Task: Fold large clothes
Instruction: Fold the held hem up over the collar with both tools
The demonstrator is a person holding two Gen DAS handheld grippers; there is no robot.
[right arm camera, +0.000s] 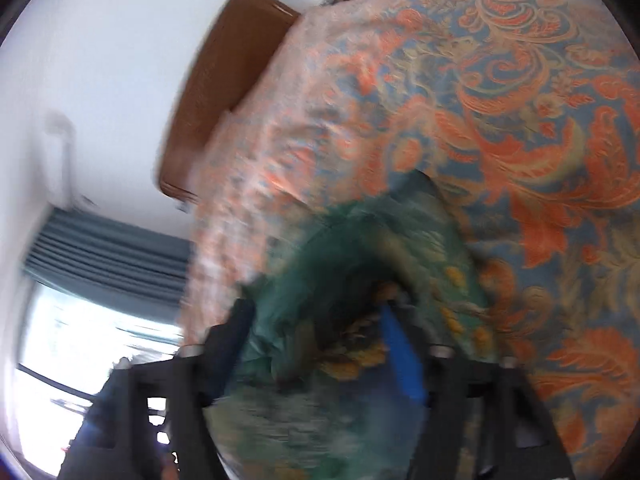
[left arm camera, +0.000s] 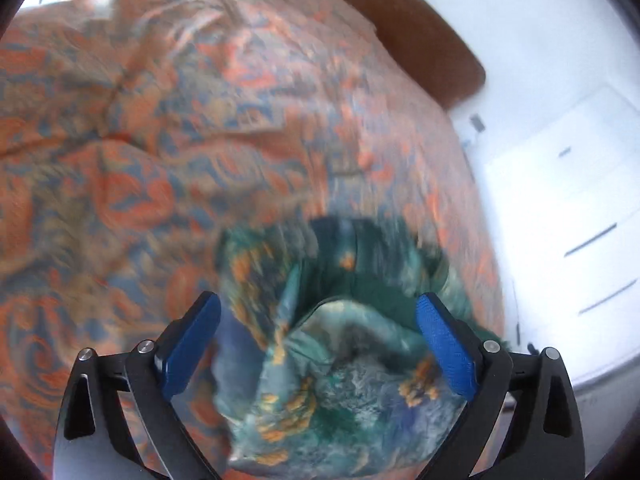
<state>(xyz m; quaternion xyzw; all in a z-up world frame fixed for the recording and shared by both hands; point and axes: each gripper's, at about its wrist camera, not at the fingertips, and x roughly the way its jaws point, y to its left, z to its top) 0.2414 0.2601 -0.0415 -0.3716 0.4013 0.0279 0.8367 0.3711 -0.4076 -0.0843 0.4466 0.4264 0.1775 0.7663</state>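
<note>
A crumpled teal and green garment with yellow-orange print [left arm camera: 344,368] lies on the bed's orange and blue paisley bedspread [left arm camera: 168,128]. My left gripper [left arm camera: 319,304] stands wide open just above it, its blue pads [left arm camera: 444,348] on either side of the bunched cloth without squeezing it. In the blurred right wrist view the same garment [right arm camera: 360,264] is heaped between the fingers of my right gripper [right arm camera: 316,312]. Those jaws stand apart and look open, with the cloth loose between them. The lower part of the garment is hidden behind the fingers.
A brown wooden headboard [left arm camera: 432,40] runs along the bed's far end against a white wall. White drawers [left arm camera: 568,208] stand to the right of the bed. A grey-blue curtain [right arm camera: 112,252] hangs over a bright window [right arm camera: 88,344] on the other side.
</note>
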